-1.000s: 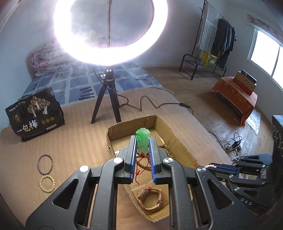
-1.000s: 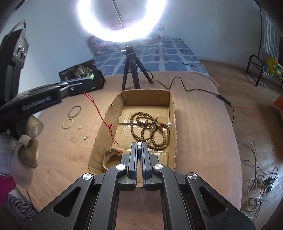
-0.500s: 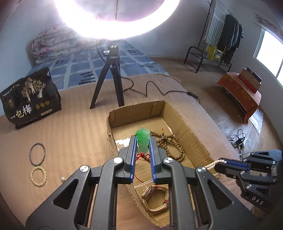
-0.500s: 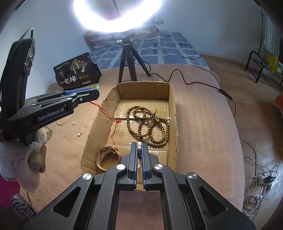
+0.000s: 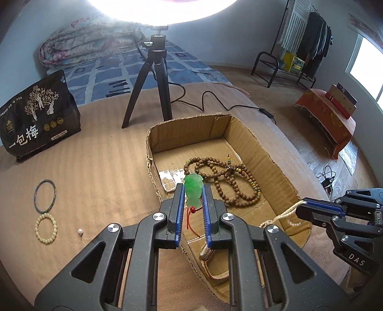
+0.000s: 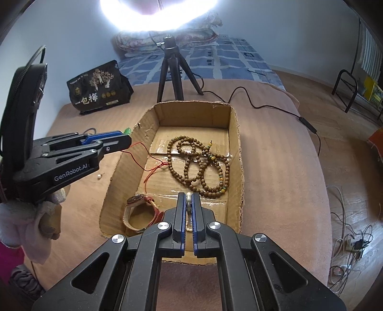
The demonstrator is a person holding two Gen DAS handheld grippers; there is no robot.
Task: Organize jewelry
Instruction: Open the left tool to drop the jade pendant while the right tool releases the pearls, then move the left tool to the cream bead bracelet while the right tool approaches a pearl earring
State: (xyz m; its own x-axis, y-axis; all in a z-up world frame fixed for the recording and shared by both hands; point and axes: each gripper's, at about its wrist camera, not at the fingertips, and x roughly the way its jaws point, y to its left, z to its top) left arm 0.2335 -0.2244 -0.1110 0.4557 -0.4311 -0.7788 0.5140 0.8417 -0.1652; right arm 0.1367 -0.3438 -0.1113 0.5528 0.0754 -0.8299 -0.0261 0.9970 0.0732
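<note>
The left hand-held gripper (image 5: 193, 191) is clamped on a green jade-like pendant (image 5: 194, 190), its blue pads pressing the stone from both sides over the near left part of the cardboard box (image 5: 275, 165). A red cord (image 6: 153, 162) trails from the pendant down into the box, its knotted end lying on the box floor beside the brown bead necklace (image 6: 198, 165).

The right hand-held gripper (image 6: 189, 199) is closed tight on a strand of small pale beads (image 5: 281, 216) — in the left wrist view the strand hangs from its tip over the box's near right rim. In its own view a single pale bead shows between the pads, above the box's near end.

Inside the box, the brown necklace lies coiled in loops towards the far right, and a watch with a reddish leather strap (image 6: 141, 210) sits in the near left corner.

The box rests on a tan, ribbed cloth surface (image 5: 95, 167). Left of the box on that cloth lie a dark bangle (image 5: 45, 196), a cream bead bracelet (image 5: 46, 224) just near it, and a loose pearl stud (image 5: 80, 231). Further back stand a black printed bag (image 5: 38, 114) and a black tripod (image 5: 155, 81) carrying a glaring ring light (image 6: 158, 12).

A gloved hand (image 6: 31, 222) holds the left hand-held gripper.
</note>
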